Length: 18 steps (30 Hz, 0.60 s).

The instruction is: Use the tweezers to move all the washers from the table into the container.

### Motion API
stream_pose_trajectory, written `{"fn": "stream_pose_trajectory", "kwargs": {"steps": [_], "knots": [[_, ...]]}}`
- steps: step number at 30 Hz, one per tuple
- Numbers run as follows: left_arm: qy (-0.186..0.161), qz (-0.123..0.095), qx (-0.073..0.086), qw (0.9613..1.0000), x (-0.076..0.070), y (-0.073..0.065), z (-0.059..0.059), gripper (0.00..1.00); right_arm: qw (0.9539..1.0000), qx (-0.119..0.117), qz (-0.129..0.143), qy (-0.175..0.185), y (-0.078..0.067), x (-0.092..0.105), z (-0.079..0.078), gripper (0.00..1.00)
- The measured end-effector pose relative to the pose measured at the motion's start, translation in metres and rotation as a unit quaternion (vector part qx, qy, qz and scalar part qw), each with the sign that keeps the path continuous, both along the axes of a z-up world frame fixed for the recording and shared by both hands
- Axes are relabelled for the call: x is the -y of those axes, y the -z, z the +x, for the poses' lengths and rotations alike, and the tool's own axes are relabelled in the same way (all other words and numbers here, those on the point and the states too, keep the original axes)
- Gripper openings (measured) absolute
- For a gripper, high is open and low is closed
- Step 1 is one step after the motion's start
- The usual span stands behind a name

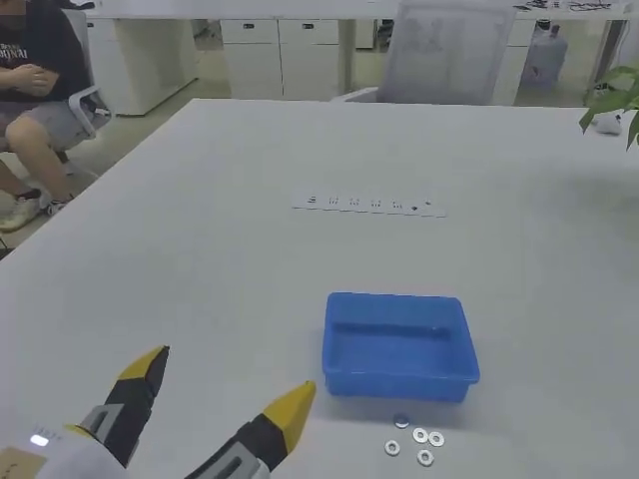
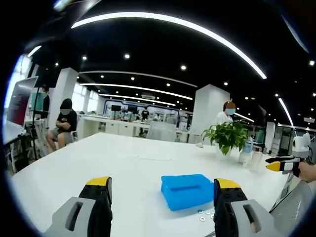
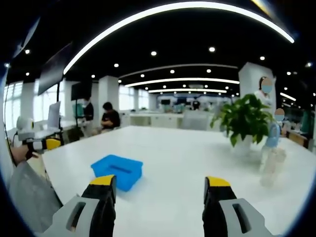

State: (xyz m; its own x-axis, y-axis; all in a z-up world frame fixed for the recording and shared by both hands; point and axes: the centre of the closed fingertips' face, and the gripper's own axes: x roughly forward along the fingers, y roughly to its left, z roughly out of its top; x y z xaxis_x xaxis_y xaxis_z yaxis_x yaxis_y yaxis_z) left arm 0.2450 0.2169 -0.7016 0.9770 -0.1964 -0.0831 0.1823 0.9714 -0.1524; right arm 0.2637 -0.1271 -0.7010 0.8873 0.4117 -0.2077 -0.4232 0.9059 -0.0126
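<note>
The washers (image 1: 414,439) lie in a small loose cluster at the lower right of the head view, on the table (image 1: 200,249) just in front of the near wall of the container (image 1: 399,384). They are close to the container but apart from it. We count about five; the one nearest the wall is too blurred to be sure of. The blue container sits low and open-topped at the lower middle of that view, and its floor looks bare to us.

We judge the task to be at its very start: none of the washers is in the container, and no pick is under way. Neither tool carries the tweezers, so the next move calls for getting them into a tool and holding them firmly. The points then have to come down on a single thin, flat washer without scattering the others.

The left tool (image 1: 220,384) rises from the lower left of the head view. Its jaws are spread wide, with nothing between them and nothing touched. In its own view the right tool (image 3: 159,181) is just as wide and just as empty, with the container off to the left of its jaws
</note>
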Motion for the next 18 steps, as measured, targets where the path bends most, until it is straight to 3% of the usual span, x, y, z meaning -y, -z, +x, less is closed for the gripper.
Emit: {"fn": "stream_pose_trajectory", "kwargs": {"steps": [18], "knots": [[0.005,0.009,-0.012,0.9999,0.0026,0.0047,0.0009,0.85,1.0000,0.000,0.002,0.004,0.0003,0.0027,0.0012,0.70]]}}
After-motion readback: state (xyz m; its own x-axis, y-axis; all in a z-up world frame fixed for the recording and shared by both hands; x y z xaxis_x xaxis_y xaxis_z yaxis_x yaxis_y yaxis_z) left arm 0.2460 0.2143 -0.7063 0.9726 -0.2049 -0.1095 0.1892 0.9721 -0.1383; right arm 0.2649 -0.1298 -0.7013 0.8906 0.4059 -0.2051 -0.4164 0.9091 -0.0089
